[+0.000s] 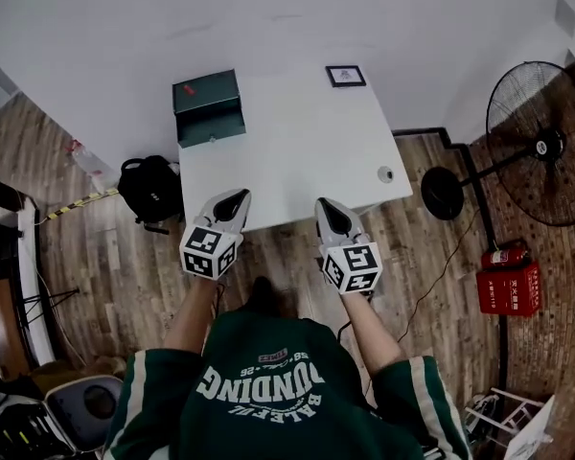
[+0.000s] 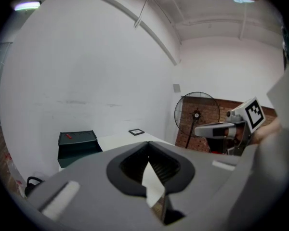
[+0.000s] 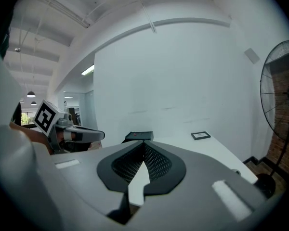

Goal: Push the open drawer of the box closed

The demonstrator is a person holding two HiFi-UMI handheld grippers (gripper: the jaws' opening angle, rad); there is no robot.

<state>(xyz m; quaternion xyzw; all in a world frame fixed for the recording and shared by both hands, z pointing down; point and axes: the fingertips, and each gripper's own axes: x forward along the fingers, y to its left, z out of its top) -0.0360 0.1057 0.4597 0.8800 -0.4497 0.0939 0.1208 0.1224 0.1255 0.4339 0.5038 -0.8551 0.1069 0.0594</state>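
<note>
**Drawer open; push not yet begun.**

The box (image 1: 208,94) stands at the far left corner of the table (image 1: 297,151), and its drawer (image 1: 211,129) appears to protrude toward the table's near edge. No part of the task is done: the approach and the full push remain. The drawer's contents cannot be made out (the interior reads dark). A small red item (image 1: 186,90) lies on the box top. The left gripper (image 1: 238,195) and right gripper (image 1: 326,205) hover at the table's near edge, well apart from the box. Both have their jaws clenched together, grasping nothing. A small frame (image 1: 346,76) sits at the table's far edge.
</note>
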